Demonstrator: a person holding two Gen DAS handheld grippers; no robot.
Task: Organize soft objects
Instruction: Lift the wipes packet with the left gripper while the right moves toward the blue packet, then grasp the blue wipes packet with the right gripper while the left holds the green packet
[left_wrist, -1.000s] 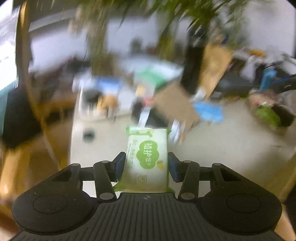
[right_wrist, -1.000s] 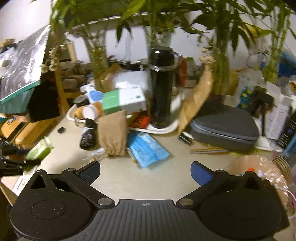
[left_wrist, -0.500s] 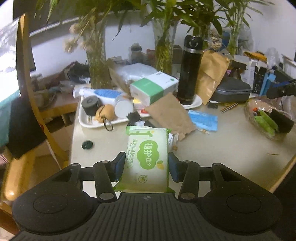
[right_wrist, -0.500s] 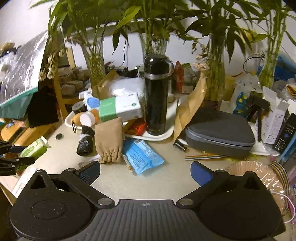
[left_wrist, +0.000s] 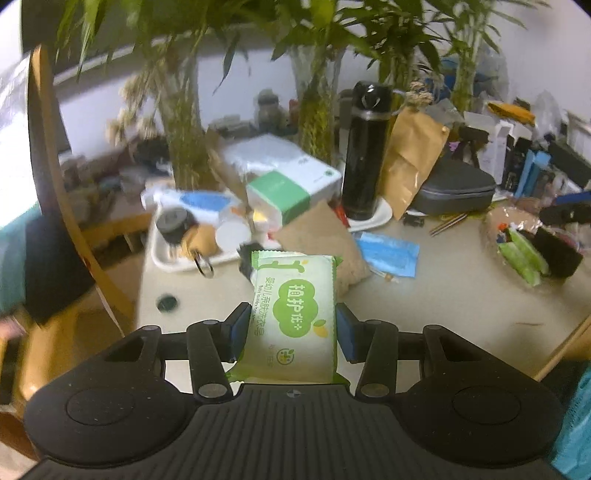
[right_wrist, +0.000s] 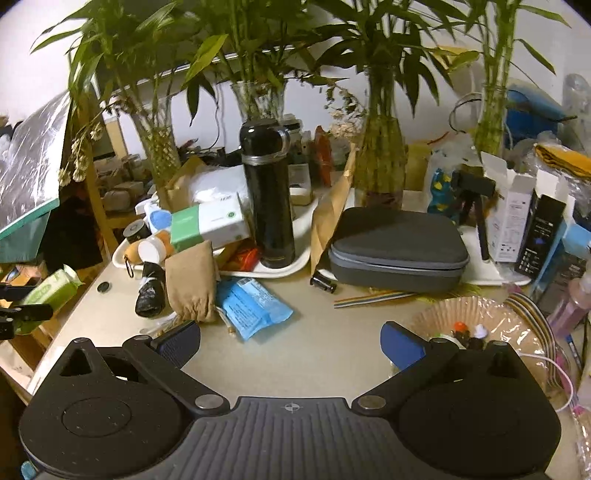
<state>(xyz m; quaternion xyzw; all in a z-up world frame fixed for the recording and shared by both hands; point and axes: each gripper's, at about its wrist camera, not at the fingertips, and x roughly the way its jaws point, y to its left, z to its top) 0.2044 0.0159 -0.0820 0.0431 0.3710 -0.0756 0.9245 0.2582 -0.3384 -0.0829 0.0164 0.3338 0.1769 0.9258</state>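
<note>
My left gripper is shut on a green and white soft pack, held in the air above the table's left end. From the right wrist view the same pack shows at the far left between the left gripper's fingers. My right gripper stands open over the table with nothing between its blue pads. On the table lie a tan cloth pouch, a blue soft packet and a black rolled bag.
A white tray carries a black flask, a green and white box and small jars. A grey zip case, a brown paper bag, a clear plastic bowl, vases of bamboo and boxes crowd the back and right.
The left gripper has risen with the pack and now looks further over the table. The right gripper has shifted right, so the bowl comes closer into view.
</note>
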